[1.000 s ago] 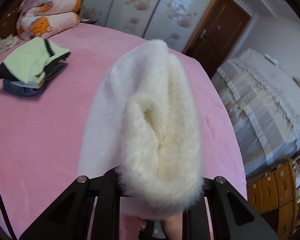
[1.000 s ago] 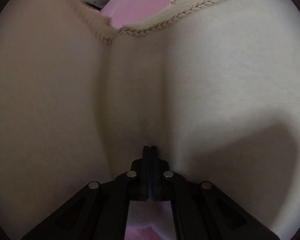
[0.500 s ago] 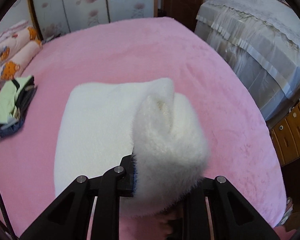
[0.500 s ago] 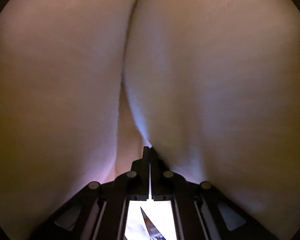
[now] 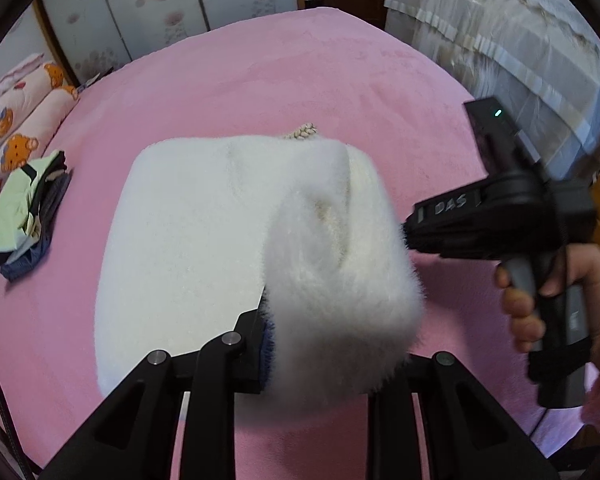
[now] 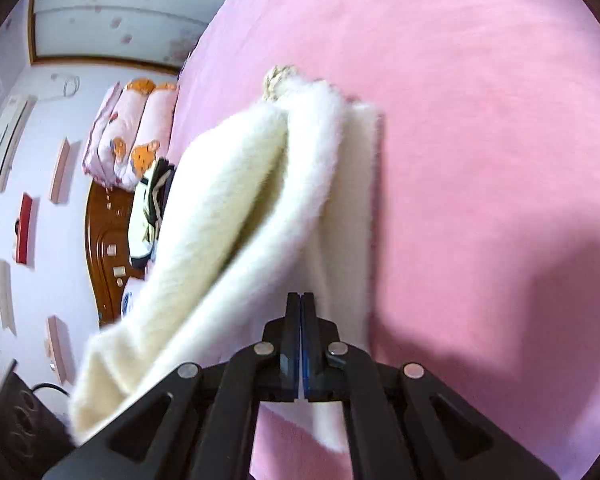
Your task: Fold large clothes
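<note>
Fleece garment: now lying folded on the pink bed, unlike a second ago.
Left hand-held gripper: still pinching the fold's thick edge at 5 o'clock.
Right hand-held gripper: nearly closed, jaws parting, nothing between them, pulling clear.

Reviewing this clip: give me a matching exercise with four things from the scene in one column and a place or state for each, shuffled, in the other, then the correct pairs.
Things
1. white fleece garment
2. stack of folded clothes
3. bear-print quilt
4. right gripper

Places or states
A. rolled up at the far left edge of the pink bed
B. jaws opening by a narrow slit, nothing between them
C. thick fold held in the left gripper, the rest lying on the bed
D. piled on the bed left of the fleece, pale green piece on top

Pairs: 1-C, 2-D, 3-A, 4-B
</note>
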A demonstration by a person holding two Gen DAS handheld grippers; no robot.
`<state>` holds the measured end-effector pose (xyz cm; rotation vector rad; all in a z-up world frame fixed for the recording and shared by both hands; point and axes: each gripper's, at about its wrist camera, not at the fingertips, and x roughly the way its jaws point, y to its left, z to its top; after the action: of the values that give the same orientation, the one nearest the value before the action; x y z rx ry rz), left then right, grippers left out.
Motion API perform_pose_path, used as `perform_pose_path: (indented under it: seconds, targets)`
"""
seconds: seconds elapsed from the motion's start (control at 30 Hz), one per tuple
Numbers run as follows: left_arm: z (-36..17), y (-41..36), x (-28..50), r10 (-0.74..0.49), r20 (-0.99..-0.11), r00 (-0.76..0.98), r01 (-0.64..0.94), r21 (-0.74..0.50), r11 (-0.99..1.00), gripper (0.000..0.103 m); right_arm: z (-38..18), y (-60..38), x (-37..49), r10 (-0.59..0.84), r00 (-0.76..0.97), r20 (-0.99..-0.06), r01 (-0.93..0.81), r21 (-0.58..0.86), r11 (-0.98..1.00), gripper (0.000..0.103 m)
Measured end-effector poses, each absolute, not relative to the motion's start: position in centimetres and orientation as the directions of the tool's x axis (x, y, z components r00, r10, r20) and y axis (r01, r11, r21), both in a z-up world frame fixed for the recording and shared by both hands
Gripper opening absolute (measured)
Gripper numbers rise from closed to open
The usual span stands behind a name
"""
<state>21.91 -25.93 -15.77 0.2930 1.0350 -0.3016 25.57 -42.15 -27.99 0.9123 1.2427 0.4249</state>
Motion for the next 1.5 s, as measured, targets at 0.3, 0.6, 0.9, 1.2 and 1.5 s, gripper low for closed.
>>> perform_pose_path:
  seconds: [0.3, 0.6, 0.9, 1.2, 1.5]
  targets:
    - [-17.6, -26.5, 20.5, -0.085, -0.858, 0.507, 0.448, 0.177, 0.876, 0.024, -28.4, -45.0, 25.1, 0.628, 0.382, -0.678, 0.389, 0.734, 0.556, 0.032]
    - [-19.9, -27.7, 19.1, -0.047, -0.836, 0.546, 0.492, 0.275, 0.826, 0.028, -27.7, -45.0, 29.7, 0.673, 0.327, -0.663, 0.365, 0.746, 0.557, 0.064]
    - [-20.1, -28.4, 18.5, -0.030, -0.829, 0.559, 0.495, 0.305, 0.813, 0.028, -25.4, -42.3, 34.1, 0.624, 0.312, -0.716, 0.313, 0.698, 0.644, 0.063]
    - [-18.8, -29.9, 17.6, -0.087, -0.757, 0.647, 0.513, 0.348, 0.785, 0.028, -20.6, -40.1, 36.7, 0.536, 0.356, -0.766, 0.035, 0.584, 0.811, 0.022]
    - [-21.9, -32.5, 20.2, -0.179, -0.804, 0.566, 0.626, 0.279, 0.728, 0.030, -25.0, -43.5, 39.5, 0.450, 0.358, -0.818, 0.125, 0.520, 0.845, 0.021]
